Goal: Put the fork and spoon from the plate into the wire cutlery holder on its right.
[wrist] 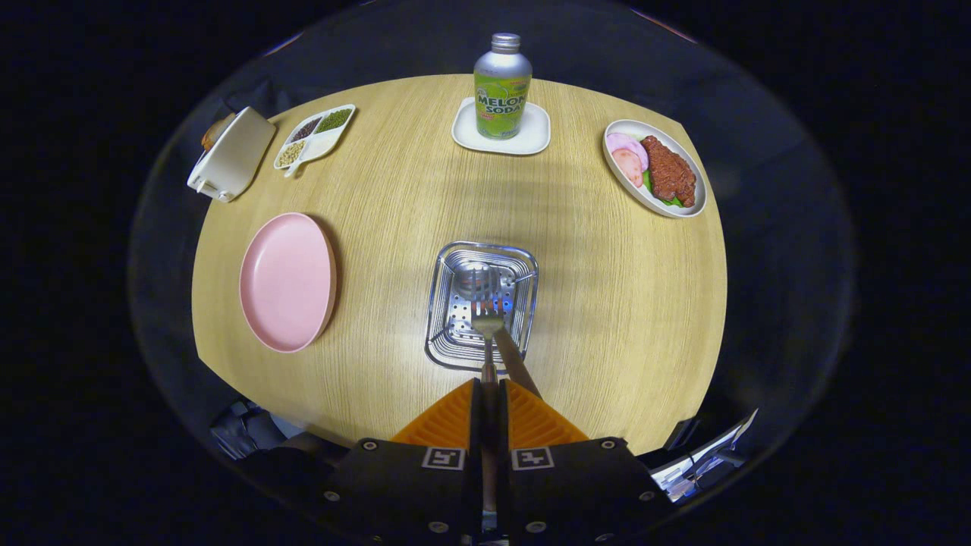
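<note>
My gripper (489, 385) is shut on the fork (486, 318), both fingers pressing on its thin handle. The fork's tines point away from me, over the open mouth of the wire cutlery holder (444, 334), which stands just ahead of the fingers. A brown handle (516, 362) leans out of the holder toward my right finger; the rounded bowl of the spoon (474, 282) shows low inside. The pink plate (288, 282) lies to the left of the holder with nothing on it.
At the back of the round wooden table (607, 303), a soda bottle (501, 87) stands on a white coaster. A plate of meat (654, 168) is at the back right. At the back left are a divided dish of beans (314, 136) and a white container (231, 154).
</note>
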`<state>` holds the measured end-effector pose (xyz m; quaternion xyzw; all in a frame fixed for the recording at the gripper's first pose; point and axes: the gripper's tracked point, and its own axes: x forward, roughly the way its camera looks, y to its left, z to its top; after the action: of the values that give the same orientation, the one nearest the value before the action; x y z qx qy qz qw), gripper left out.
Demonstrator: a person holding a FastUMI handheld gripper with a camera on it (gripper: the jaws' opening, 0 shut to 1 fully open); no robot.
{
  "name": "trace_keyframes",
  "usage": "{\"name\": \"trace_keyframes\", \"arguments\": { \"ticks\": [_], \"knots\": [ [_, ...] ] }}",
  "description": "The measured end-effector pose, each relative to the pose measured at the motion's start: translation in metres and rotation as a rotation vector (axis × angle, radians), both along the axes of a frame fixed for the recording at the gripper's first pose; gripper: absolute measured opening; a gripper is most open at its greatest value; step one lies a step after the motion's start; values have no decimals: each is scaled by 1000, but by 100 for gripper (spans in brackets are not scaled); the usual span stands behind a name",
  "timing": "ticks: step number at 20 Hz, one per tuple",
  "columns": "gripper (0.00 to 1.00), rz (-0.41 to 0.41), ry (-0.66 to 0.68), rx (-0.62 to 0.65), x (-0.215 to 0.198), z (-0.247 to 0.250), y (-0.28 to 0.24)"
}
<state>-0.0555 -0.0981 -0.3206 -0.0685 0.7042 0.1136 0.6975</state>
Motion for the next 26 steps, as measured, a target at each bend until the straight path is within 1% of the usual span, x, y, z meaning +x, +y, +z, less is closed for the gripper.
{"name": "trace_keyframes", "arguments": {
  "ticks": [3, 6, 9, 11, 13, 16, 18, 19, 21, 23, 24, 26],
  "knots": [
    [11, -57, -70, 50, 16, 8, 7],
    [11, -150, -190, 141, 38, 30, 18],
    [11, -193, -399, 184, 70, 67, 15],
    [15, -207, -558, 180, 90, 96, 7],
    [22, -217, -712, 183, 104, 132, 0],
    [35, -268, -973, 154, 125, 191, -20],
    [48, -294, -1117, 136, 131, 231, -34],
    [58, -301, -1177, 135, 132, 250, -39],
    [70, -302, -1285, 136, 132, 285, -48],
    [77, -294, -1384, 123, 130, 314, -56],
    [80, -294, -1426, 108, 128, 326, -59],
    [85, -312, -1496, 65, 124, 346, -69]
  ]
}}
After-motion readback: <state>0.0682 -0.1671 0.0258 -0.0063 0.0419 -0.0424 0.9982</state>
